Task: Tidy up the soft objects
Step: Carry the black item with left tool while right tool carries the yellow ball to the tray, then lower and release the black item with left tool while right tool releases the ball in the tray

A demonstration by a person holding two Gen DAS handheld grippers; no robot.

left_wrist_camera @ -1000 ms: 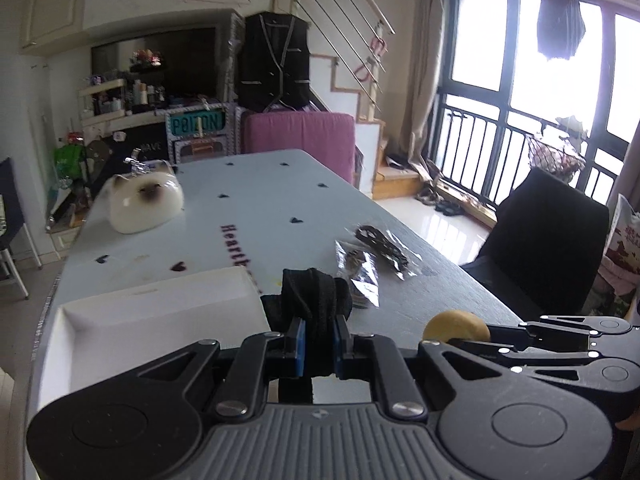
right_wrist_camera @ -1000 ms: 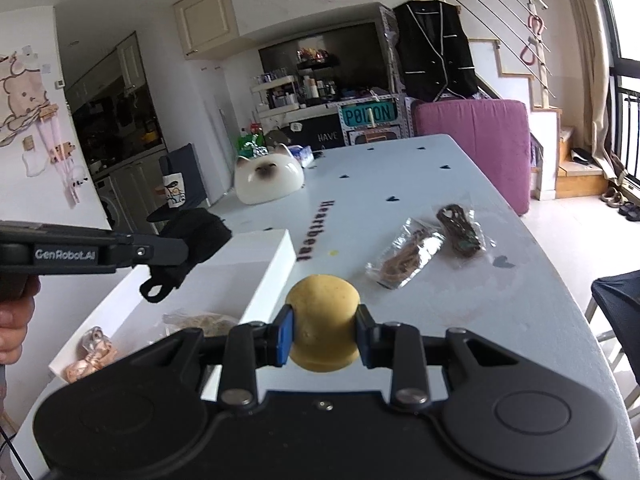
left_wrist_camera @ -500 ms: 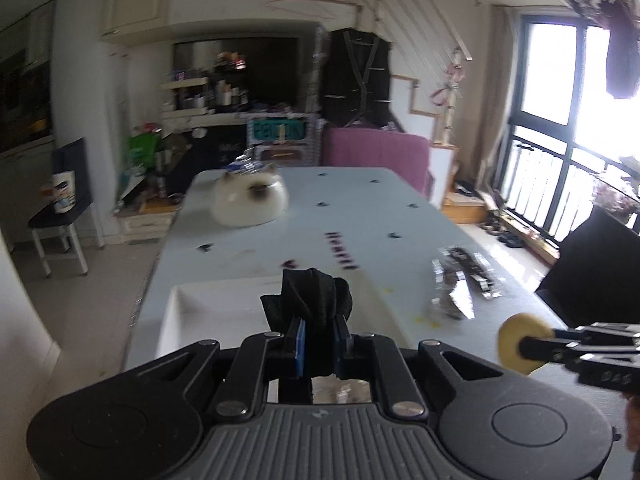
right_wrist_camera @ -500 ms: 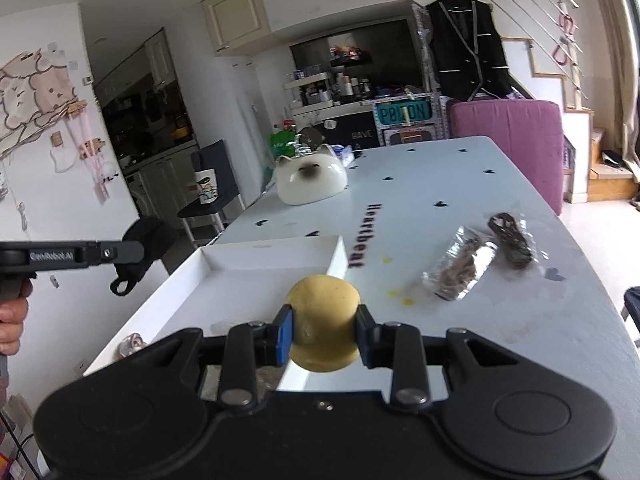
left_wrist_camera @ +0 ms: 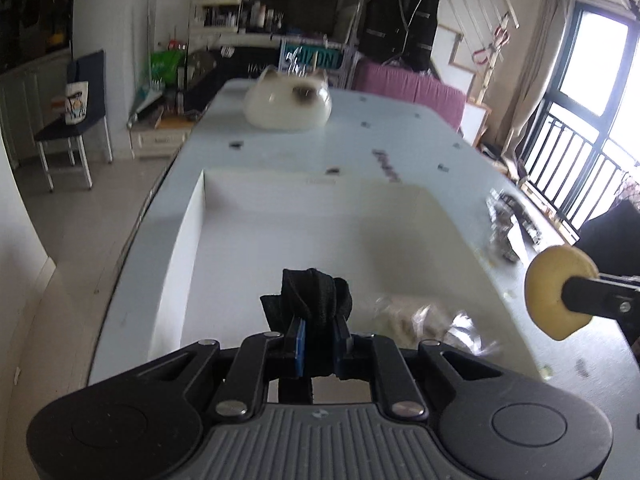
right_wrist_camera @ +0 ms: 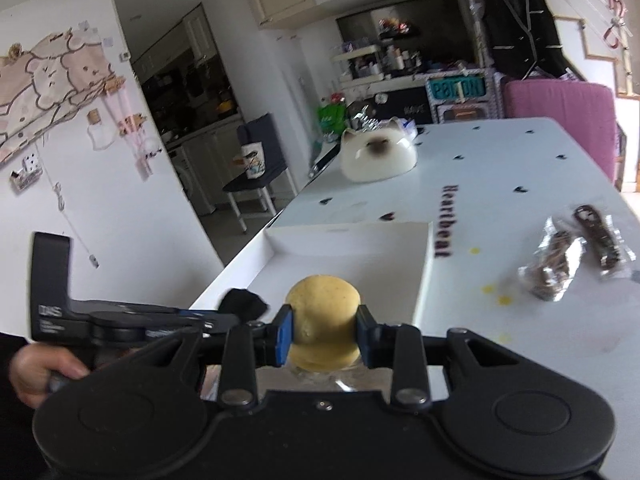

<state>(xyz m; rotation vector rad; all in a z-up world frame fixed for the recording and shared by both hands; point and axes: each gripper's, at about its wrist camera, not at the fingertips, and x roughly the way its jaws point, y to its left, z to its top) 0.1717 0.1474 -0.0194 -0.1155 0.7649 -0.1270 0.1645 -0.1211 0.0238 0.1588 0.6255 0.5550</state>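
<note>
My left gripper [left_wrist_camera: 318, 340] is shut on a bunched black cloth [left_wrist_camera: 310, 300] and hangs over the near end of the white tray [left_wrist_camera: 192, 216]. In the right wrist view the same black cloth [right_wrist_camera: 242, 304] pokes out at the left, above the tray [right_wrist_camera: 344, 236]. My right gripper [right_wrist_camera: 324, 332] is shut on a round yellow sponge ball [right_wrist_camera: 324, 312], also over the tray's near end. From the left wrist view the yellow ball [left_wrist_camera: 558, 292] shows at the right, off the tray's right rim. A crinkly clear packet [left_wrist_camera: 424, 320] lies in the tray under the grippers.
A cat-face plush dome [right_wrist_camera: 378, 156] sits at the far end of the white table [right_wrist_camera: 520, 160]. Two clear packets with dark contents [right_wrist_camera: 576, 248] lie on the table right of the tray. A hand [right_wrist_camera: 36, 372] grips the left tool. A dark chair [left_wrist_camera: 76, 116] stands left of the table.
Both grippers have swung left and come in over the tray's near end. The left one tipped downward. Each kept its grip: black cloth in the left, yellow ball in the right.
</note>
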